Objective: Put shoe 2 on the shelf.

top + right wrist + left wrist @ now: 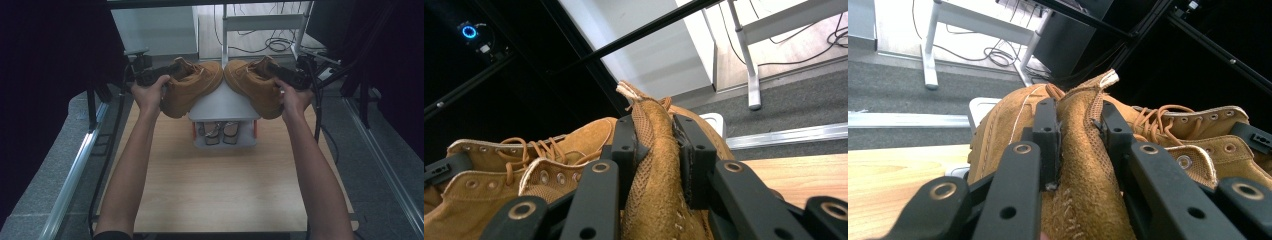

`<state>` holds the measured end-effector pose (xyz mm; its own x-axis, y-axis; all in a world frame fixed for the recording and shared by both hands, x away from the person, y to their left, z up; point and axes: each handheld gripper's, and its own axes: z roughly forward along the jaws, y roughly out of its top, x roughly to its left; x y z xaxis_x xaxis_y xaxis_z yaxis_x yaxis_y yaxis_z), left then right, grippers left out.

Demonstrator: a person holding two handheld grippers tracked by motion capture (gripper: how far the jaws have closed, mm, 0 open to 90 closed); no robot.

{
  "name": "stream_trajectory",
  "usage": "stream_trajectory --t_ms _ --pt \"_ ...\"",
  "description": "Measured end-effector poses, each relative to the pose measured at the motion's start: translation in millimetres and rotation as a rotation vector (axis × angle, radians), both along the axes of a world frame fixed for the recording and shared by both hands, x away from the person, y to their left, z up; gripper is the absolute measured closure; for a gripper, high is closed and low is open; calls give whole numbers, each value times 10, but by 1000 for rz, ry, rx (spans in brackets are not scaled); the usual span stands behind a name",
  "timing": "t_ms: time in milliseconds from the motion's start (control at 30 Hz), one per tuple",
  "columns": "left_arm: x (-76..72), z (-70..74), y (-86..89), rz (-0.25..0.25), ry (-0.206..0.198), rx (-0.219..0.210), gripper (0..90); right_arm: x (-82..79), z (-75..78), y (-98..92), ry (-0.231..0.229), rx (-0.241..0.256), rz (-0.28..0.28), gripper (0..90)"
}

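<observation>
Two tan suede lace-up boots are held side by side over a small grey shelf rack (pixel 223 107), toes pointing at each other and almost meeting. My left gripper (pixel 155 77) is shut on the left boot (pixel 192 85) at its heel collar. In the left gripper view the jaws (pixel 1078 112) pinch that boot's back edge (pixel 1083 165), and the other boot (pixel 1198 135) lies to the right. My right gripper (pixel 287 75) is shut on the right boot (pixel 250 82) the same way. The right gripper view shows its jaws (pixel 654 125) clamping the mesh-lined collar (pixel 651 170), with the other boot (pixel 524 160) at left.
The rack stands at the far middle of a light wooden table (pixel 220 185), with a pair of strapped shoes (pixel 217 132) on its lower level. Metal rails run along both table sides. Black curtains hang left and right. A white desk frame and cables (pixel 270 42) lie beyond.
</observation>
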<state>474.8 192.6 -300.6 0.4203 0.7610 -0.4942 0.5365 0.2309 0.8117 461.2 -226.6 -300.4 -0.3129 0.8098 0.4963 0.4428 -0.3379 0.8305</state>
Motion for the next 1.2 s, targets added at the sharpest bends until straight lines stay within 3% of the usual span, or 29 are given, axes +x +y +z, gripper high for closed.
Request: stream_trajectory --t_ms 300,633,1033,1200 --pt "10 -36 1 -8 9 -14 737 -5 27 42 -4 -41 19 723" --pt "16 -55 -25 -18 12 2 724 18 -6 -12 5 -26 21 698" --pt "60 -79 -17 -36 12 -24 682 89 -26 -104 5 -9 67 611" --pt "94 -73 45 -76 5 -33 560 100 -31 -123 -5 -17 101 498"
